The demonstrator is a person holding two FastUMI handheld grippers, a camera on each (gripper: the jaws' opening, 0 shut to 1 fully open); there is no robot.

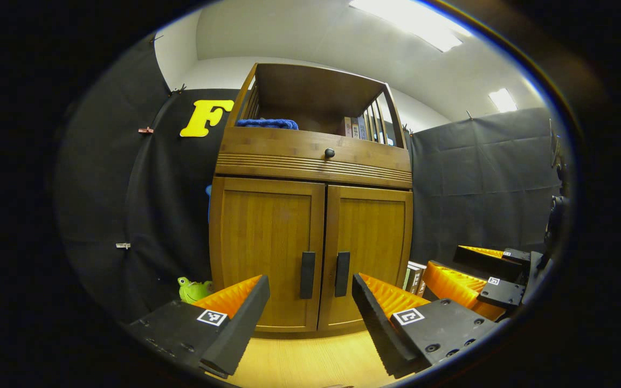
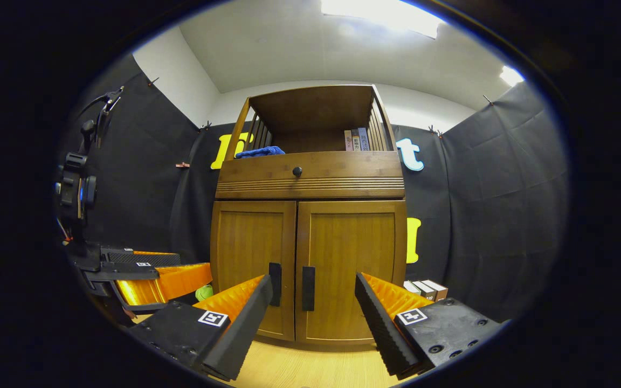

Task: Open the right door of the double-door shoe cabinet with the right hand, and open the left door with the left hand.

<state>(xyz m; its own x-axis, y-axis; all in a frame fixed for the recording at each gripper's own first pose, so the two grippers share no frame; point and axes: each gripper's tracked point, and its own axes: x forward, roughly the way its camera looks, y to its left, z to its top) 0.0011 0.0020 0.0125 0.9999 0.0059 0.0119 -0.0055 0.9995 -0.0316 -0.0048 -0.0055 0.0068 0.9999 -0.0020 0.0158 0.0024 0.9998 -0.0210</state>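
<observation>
cabinet: the shoe cabinet (image 1: 313, 215) sat dead centre of the left gripper view, standing on the wooden floor (image 1: 310, 361), both doors closed flush.
right door: right door (image 2: 351, 269) filled the middle of the right gripper view, its dark vertical handle (image 2: 308, 288) right at the centre seam.
left door: left door (image 1: 267, 253) was centre-left in the left gripper view, with its own handle (image 1: 307, 275) just beside the seam.
left tongs: left tongs (image 1: 310, 302) were spread wide, gripping nothing, well short of the doors.
right tongs: right tongs (image 2: 313, 302) same deal, wide apart and empty, handle framed between them.
handling guess: stiff wooden panels on hinges, probably light to swing. The slim bar handles look like the only sensible grab point; smooth, so pinch mid-bar and pull outward along the hinge arc.
view differences: the left gripper view caught a green frog toy (image 1: 193, 289) at lower left; in the right gripper view it was just a green sliver. The right gripper view showed small boxes (image 2: 425, 290) at lower right more clearly, plus the left tongs at far left.
top shelf: blue cloth (image 1: 267, 123) and books (image 1: 354, 127) up top.
</observation>
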